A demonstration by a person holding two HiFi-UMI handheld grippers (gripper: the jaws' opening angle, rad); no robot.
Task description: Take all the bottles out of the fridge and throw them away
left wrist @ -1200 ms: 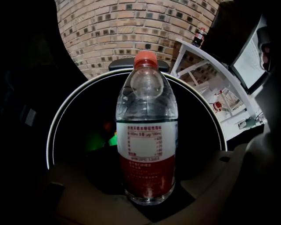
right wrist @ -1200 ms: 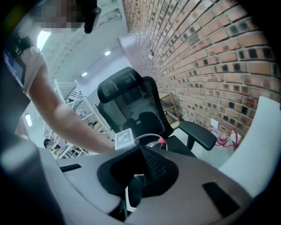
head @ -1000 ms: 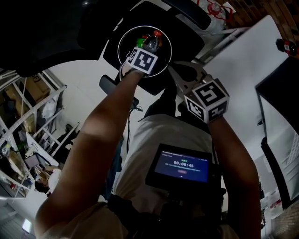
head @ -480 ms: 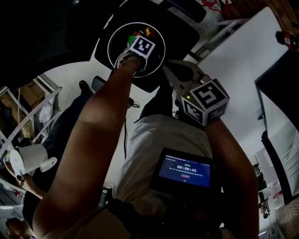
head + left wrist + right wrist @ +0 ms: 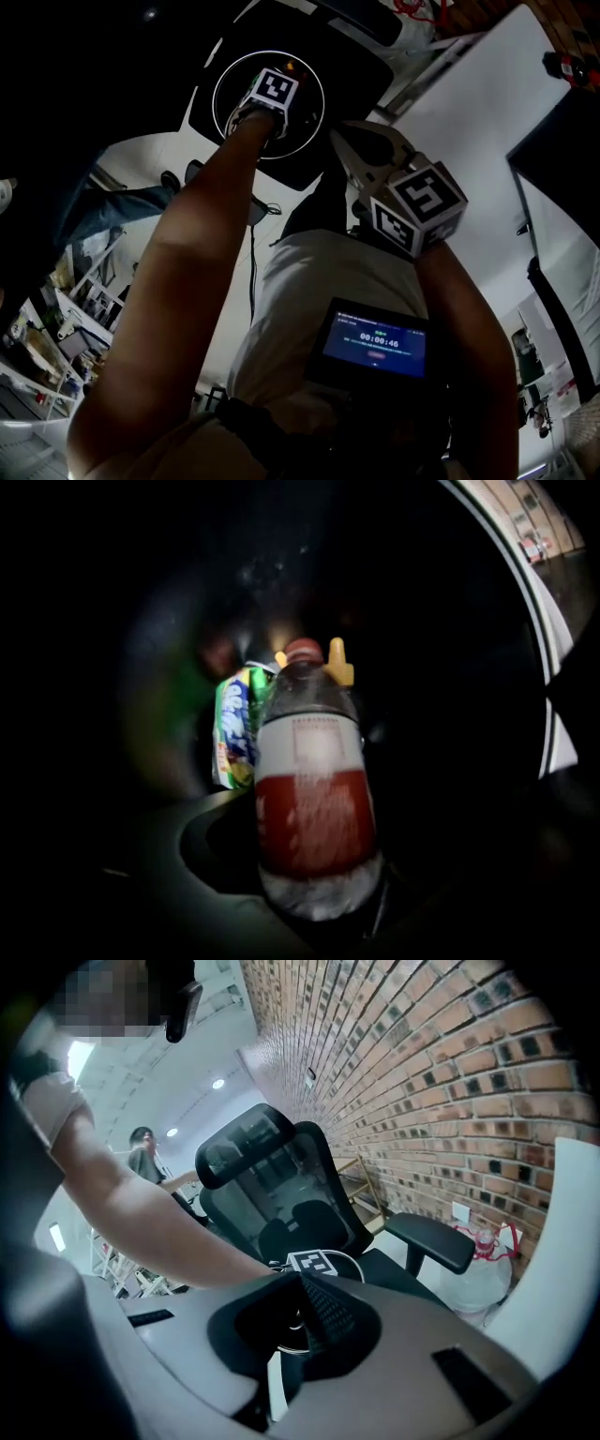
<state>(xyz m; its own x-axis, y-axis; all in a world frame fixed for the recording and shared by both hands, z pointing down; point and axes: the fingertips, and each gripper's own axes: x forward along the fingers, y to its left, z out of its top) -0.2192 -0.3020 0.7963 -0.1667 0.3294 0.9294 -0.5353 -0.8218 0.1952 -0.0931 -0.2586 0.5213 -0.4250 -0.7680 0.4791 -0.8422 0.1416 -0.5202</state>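
Room: a brick wall [image 5: 450, 1072] stood behind a black office chair [image 5: 272, 1194]. No fridge was in view.
Bin: round and white-rimmed [image 5: 217, 84], dark inside. A green carton [image 5: 234, 728] and a yellow cap [image 5: 338, 663] sat down in it.
Left hand-held gripper [image 5: 270, 94]: it pointed steeply down over the bin mouth. Its jaws were spread and had just been opening wider, which I judged to be a release.
Bottle [image 5: 314, 799]: red-labelled and blurred, cap pointing away, it sat between those parted jaws inside the bin. The pads looked clear of it.
Right hand-held gripper [image 5: 305, 1312]: pressed together and empty, it was held off to the side, likely so the left had the bin to itself.
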